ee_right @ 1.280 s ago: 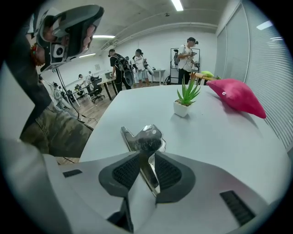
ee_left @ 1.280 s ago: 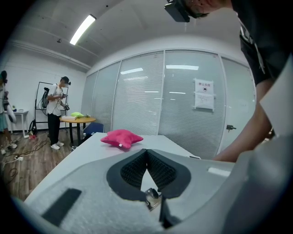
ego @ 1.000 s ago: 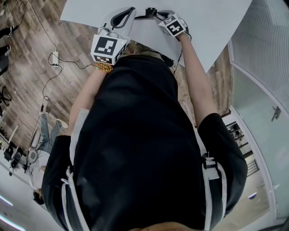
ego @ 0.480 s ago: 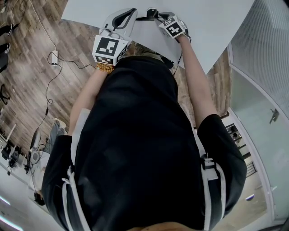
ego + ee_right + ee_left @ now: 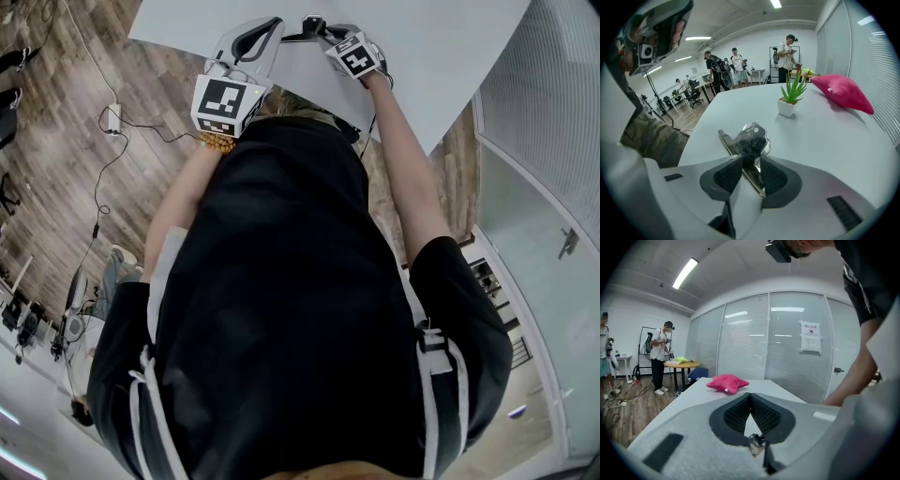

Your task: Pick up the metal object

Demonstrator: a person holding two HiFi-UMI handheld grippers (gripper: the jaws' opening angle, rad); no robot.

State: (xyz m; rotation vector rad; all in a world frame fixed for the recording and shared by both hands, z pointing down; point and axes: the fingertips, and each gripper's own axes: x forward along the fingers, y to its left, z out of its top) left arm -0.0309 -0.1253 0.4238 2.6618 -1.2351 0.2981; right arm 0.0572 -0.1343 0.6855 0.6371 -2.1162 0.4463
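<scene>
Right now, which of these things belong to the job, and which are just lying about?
Part of the job:
- clip, shiny metal
- right gripper, with the clip between its jaws

Just lying about:
- cushion, pink, on the table
- plant in a small white pot
- left gripper, jaws shut, idle

My left forearm (image 5: pixel 183 202) and right forearm (image 5: pixel 408 159) reach forward, tips close together. My left gripper (image 5: pixel 750 395) has its jaws pressed together, empty. My right gripper (image 5: pixel 749 159) has its jaws pinching a metal object (image 5: pixel 750 136).
</scene>
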